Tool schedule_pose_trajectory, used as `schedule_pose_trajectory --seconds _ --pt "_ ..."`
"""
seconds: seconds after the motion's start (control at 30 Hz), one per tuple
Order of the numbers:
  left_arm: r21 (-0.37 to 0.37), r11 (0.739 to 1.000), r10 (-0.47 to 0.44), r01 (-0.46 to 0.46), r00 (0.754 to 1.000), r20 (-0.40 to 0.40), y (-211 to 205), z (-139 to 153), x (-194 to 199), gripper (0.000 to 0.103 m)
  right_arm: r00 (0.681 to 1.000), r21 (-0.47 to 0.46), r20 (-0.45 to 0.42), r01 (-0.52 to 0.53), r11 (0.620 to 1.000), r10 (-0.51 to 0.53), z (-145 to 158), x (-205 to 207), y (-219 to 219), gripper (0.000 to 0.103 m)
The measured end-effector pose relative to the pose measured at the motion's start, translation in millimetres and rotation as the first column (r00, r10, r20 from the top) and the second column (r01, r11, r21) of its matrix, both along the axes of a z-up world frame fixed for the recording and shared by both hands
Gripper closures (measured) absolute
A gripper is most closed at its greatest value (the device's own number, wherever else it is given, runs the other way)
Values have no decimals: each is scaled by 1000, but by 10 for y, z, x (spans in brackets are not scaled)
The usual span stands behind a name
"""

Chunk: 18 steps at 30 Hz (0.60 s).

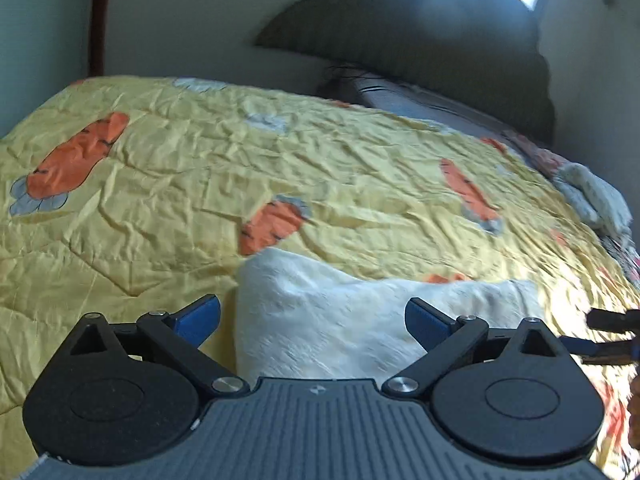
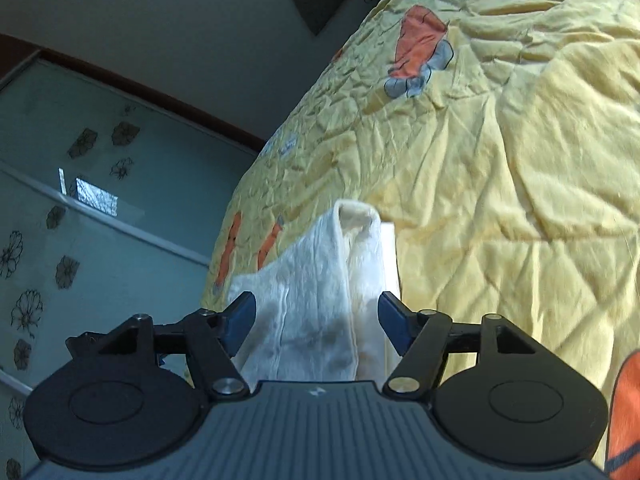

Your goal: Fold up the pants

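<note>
The left gripper has its blue pads spread wide and clamps nothing; the white pants lie on the yellow quilt just ahead of and below its fingertips. The right gripper also stands apart, a bunched fold of the pants rising between its pads, unpinched.

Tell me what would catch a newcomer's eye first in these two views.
The yellow quilt with orange carrot prints fills both views. On it lie the cream-white pants, bunched just ahead of the open left gripper, and they sit between the fingers of the open right gripper without being pinched.
</note>
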<state>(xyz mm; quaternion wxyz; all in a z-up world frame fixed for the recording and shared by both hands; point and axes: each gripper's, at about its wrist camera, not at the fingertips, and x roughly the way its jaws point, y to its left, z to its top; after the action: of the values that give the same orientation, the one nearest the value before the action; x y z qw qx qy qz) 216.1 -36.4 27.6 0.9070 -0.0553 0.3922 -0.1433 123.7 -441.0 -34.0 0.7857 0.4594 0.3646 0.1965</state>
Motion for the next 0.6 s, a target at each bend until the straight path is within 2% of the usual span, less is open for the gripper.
schedule_pose_trajectory --seconds 0.07,0.1,0.13,0.17,0.23,0.33,0.37,0.4,0.43,0.47,0.5,0.53,0.6 --pt "70 995 66 -64 997 -26 -1 -151 233 14 1000 3 -8 -6 1000 6 -39 183 58 35" --pt "91 992 94 -90 995 -39 8 -217 329 14 1000 3 -4 -14 1000 14 -66 244 98 40" --pt "73 993 102 -98 993 -57 35 -261 393 13 999 5 6 -36 999 36 -86 323 154 48" --pt "32 995 102 -99 992 -80 59 -286 433 14 998 0 -3 -65 998 65 -106 382 206 65" --pt "-85 991 91 -102 988 -126 146 -325 482 14 996 -21 -18 -82 996 82 -151 459 273 68" --pt "-182 976 96 -121 986 -139 232 -351 541 16 997 -8 2 -83 997 83 -178 464 294 75" --pt "-202 971 102 -130 984 -143 259 -352 556 20 996 -16 5 -85 996 85 -188 447 315 86" --pt "-216 968 93 -123 985 -145 252 -354 562 30 996 -24 -2 -92 995 92 -211 448 322 93" --pt "-202 974 76 -107 985 -152 220 -365 580 63 995 -29 -22 -101 994 100 -246 449 332 93" --pt "-152 984 71 -92 988 -136 166 -367 582 68 994 -28 -39 -108 994 107 -272 426 329 93" --pt "-95 994 47 -58 993 -107 101 -353 564 68 993 -28 -44 -107 994 106 -282 394 313 94" --pt "-18 1000 22 -24 997 -75 13 -334 531 70 993 -42 -43 -108 993 106 -264 369 311 94" --pt "106 994 -7 8 1000 -10 -145 -284 455 74 993 -70 -51 -114 991 110 -245 323 316 95"
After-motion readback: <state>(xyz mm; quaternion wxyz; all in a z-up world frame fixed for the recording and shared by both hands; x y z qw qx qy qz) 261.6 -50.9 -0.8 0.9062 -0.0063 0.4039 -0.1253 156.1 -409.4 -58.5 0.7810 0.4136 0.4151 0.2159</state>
